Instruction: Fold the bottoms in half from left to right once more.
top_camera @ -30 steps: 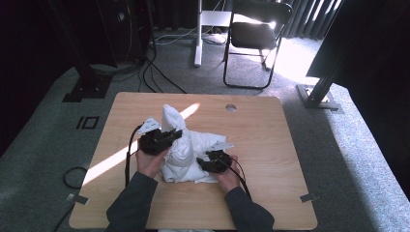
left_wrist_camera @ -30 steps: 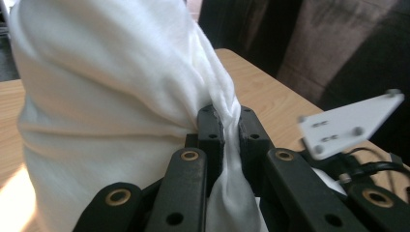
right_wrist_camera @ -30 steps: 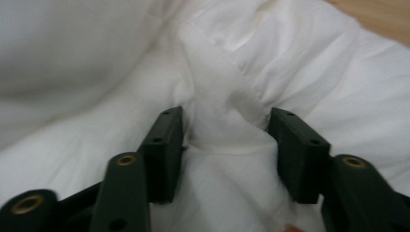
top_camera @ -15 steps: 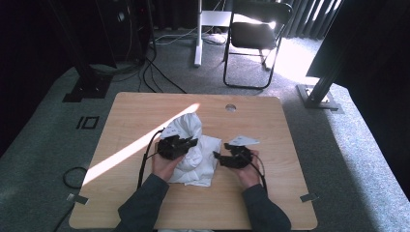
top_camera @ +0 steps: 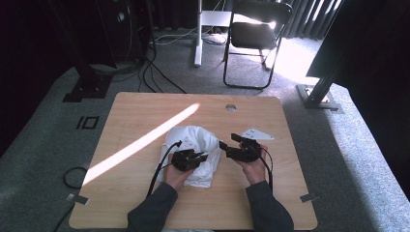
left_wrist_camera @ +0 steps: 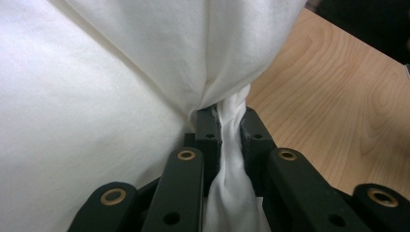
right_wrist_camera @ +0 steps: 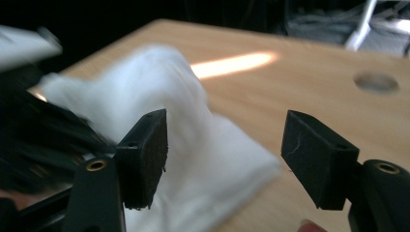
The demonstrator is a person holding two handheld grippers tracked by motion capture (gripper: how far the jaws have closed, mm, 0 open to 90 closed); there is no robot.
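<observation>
Wooden table (top_camera: 125, 203), white cloth (top_camera: 196, 145) bunched, long axis front-to-back, left gripper (top_camera: 202, 157) pinching it

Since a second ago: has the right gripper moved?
Yes. The right gripper has shifted right off the white cloth, toward the table's right edge, jaws opening, empty.

White cloth (top_camera: 196, 152), crumpled heap, mid-table on the wood, one fold bunched into a twist

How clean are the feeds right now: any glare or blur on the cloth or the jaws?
High view: a sunlight stripe crosses the table, and the floor by the chair is blown out. Left gripper view: sharp, the white cloth evenly lit, pinched in the left gripper. Right gripper view: cloth blurred, the open right gripper fairly crisp.
</observation>
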